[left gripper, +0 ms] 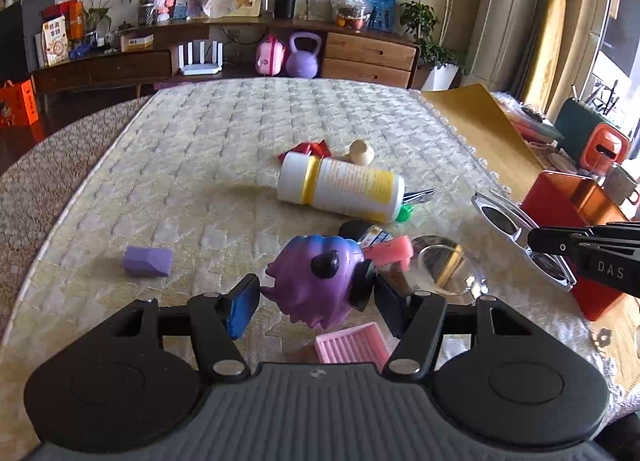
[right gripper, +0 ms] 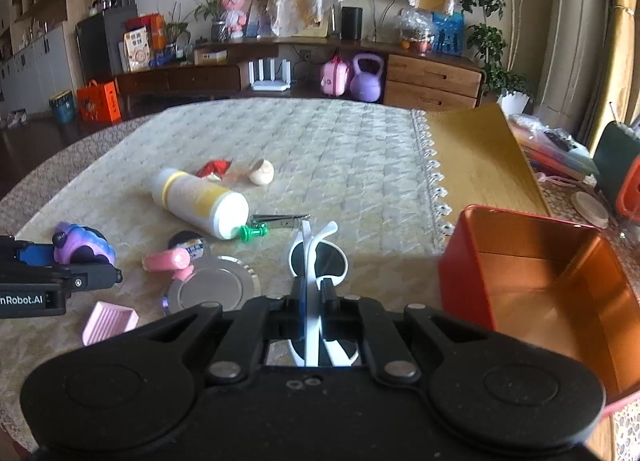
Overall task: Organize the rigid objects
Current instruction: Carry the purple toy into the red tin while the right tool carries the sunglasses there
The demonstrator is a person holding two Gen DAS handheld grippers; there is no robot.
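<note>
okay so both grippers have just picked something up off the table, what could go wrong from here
1. The right gripper pinches the white sunglasses by a thin edge, so they could twist or slip out on the way to the red tin box.
2. The left gripper holds the rounded purple toy by its sides; it could roll out.
3. The two grippers are close together, so they might bump.

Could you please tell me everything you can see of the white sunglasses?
The white sunglasses have a glossy, plastic-looking white frame with dark oval lenses and folded arms. The right gripper is shut on them, pinching the frame near its middle so they stand on edge, lenses stacked one above the other. They seem lifted clear of the quilted cloth, left of the open red tin. Nothing else touches them.
</note>
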